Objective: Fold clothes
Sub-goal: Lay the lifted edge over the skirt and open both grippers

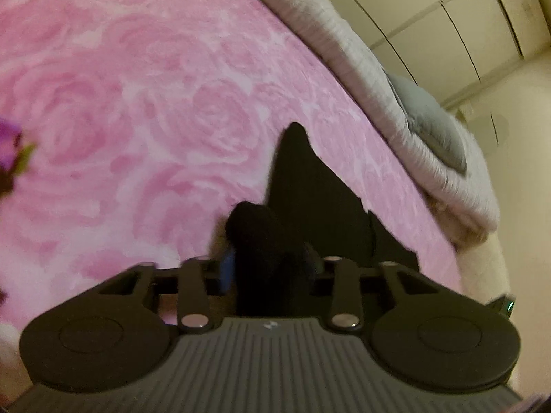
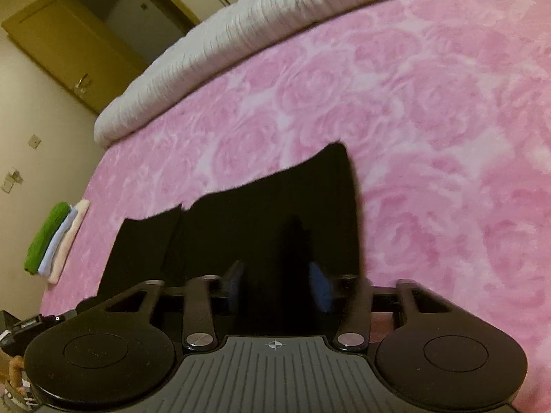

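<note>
A black garment lies on the pink rose-patterned blanket. It also shows in the left wrist view, with a corner pointing away. My left gripper is shut on a bunched fold of the black garment, with blue pads on either side of the cloth. My right gripper holds black cloth between its blue pads; the pads stand apart with the dark fabric filling the gap.
A stack of folded clothes, green, blue and pale pink, sits at the blanket's left edge. A rolled grey-white quilt lies along the far side, and shows in the left wrist view with a grey pillow. A wooden door stands beyond.
</note>
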The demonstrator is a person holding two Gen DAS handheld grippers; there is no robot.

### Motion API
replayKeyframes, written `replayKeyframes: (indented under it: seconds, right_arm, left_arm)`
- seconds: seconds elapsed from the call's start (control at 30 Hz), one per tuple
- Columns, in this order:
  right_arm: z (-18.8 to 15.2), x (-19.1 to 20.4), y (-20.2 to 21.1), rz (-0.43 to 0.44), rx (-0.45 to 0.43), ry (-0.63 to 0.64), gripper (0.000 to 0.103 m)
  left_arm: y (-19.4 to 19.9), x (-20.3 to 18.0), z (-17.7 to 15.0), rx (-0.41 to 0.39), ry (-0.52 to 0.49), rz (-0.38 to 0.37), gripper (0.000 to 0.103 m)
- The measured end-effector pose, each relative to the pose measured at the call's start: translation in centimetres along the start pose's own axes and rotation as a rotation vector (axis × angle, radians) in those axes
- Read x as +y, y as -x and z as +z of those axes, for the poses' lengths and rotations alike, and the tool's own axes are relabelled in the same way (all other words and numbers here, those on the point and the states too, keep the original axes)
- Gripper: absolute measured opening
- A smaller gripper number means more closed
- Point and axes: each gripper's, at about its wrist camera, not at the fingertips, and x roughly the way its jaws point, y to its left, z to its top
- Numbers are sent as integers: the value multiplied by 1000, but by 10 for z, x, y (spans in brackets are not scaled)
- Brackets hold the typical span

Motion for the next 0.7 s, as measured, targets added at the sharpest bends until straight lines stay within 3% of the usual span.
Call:
replayKeyframes:
  seconds: [0.2,0.4,0.5,0.63,0.7]
  right_arm:
    - [2,12,31,22,-150,61,8]
    - [7,22,63,19,-308,114,8]
    - [18,13,45,-45,-294,92,8]
    - [24,-1,10,-152,-225,81,8]
    - [20,-6,11,-146,-259,68,8]
  left_arm:
    - [12,-31,17,-83,-171,-41,7]
    - [-30,-75,69,-167,-292,-65,7]
    - [-73,-83,85,-131,-326,-22,7]
    - [-121,-75,83,-85,-361,94,6]
    - [-119,-66,81,-112,-329,62,6]
